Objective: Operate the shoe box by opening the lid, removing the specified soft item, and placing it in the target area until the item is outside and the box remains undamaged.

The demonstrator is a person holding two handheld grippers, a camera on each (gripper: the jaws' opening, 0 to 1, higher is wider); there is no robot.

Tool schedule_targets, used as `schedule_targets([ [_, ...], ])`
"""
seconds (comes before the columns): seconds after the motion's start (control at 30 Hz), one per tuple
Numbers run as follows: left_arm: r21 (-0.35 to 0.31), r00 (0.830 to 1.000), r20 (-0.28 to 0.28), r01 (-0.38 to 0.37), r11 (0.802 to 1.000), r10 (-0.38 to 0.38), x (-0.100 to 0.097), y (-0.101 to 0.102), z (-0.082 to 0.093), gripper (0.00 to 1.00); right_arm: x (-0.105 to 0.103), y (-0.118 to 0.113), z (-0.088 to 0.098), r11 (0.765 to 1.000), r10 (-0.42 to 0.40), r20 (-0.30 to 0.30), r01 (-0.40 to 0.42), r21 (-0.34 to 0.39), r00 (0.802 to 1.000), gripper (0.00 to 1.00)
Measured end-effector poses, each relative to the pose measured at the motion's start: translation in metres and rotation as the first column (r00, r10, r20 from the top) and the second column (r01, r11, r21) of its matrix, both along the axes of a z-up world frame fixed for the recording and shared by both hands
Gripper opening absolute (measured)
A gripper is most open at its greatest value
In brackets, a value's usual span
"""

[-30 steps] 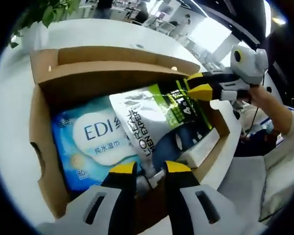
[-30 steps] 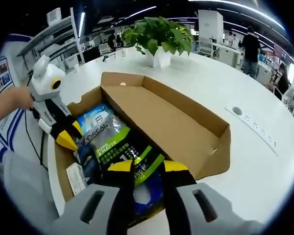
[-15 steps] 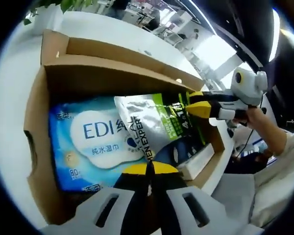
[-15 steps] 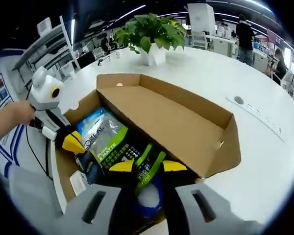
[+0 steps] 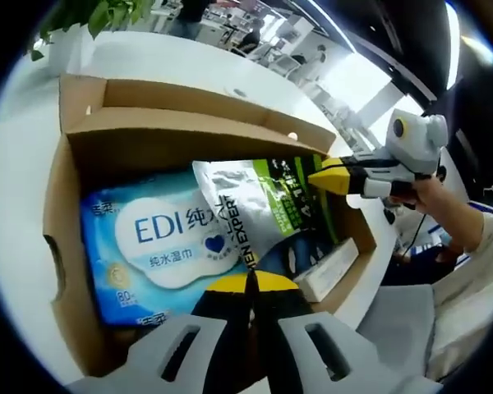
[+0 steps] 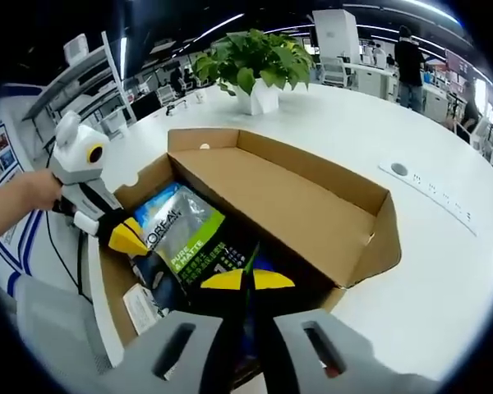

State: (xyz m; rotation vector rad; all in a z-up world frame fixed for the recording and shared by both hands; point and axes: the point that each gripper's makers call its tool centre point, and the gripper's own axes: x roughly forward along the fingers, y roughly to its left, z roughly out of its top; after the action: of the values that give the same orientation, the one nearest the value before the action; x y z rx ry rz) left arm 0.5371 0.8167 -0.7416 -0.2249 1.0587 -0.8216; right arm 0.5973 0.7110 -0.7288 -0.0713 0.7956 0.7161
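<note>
Looking along my left gripper (image 5: 248, 283), I see its yellow-tipped jaws pressed together at the near edge of the silver and green pouch (image 5: 259, 209), seemingly pinching that edge, though the contact itself is hidden under the tips. The pouch lies inside the open shoe box (image 5: 62, 213), partly over a blue wet-wipes pack (image 5: 152, 246) that fills the box's left part. A small white carton (image 5: 333, 267) sits against the box's right wall, beside the pouch. My right gripper (image 5: 333, 176) comes in from the right with a hand (image 5: 431, 193) behind it, its jaws closed at the pouch's far green end.

From the right gripper view, my right gripper (image 6: 248, 281) has its jaws pressed together over the pouch (image 6: 189, 242), and I cannot tell for sure that the foil is between them. The left gripper (image 6: 127, 238) touches the pouch's other end, near the box wall. The box's lid (image 6: 296, 197) stands folded open. The box rests on the white counter (image 6: 427, 271), and a potted plant (image 6: 255, 66) stands beyond it, well apart.
</note>
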Motion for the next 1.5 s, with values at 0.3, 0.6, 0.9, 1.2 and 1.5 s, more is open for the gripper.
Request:
schedule_targets([
  [0.3,-0.008,1.0,0.013,-0.01,1.0,0.01,0.0,0.001,0.009,0.0,-0.001,0.0,0.013,1.0,-0.011,0.02,0.011,0.028,1.0,0.0],
  [0.6,-0.023,0.999,0.048,-0.021,1.0,0.022,0.001,0.003,0.026,0.0,-0.001,0.0,0.032,0.998,-0.026,0.046,0.023,0.066,0.999,0.0],
  [0.9,-0.036,0.997,0.077,-0.024,0.999,0.027,0.003,0.001,0.044,0.0,-0.002,-0.003,0.053,0.996,-0.034,0.073,0.028,0.088,0.997,0.0],
  [1.2,-0.046,0.995,0.099,0.009,0.999,-0.005,0.002,-0.017,0.057,0.0,-0.005,-0.022,0.066,0.995,-0.055,0.086,0.048,0.088,0.995,0.0],
  [1.5,-0.059,0.994,0.102,0.044,0.997,-0.038,-0.001,-0.045,0.061,0.0,-0.01,-0.049,0.072,0.993,-0.091,0.088,0.085,0.077,0.992,0.0],
])
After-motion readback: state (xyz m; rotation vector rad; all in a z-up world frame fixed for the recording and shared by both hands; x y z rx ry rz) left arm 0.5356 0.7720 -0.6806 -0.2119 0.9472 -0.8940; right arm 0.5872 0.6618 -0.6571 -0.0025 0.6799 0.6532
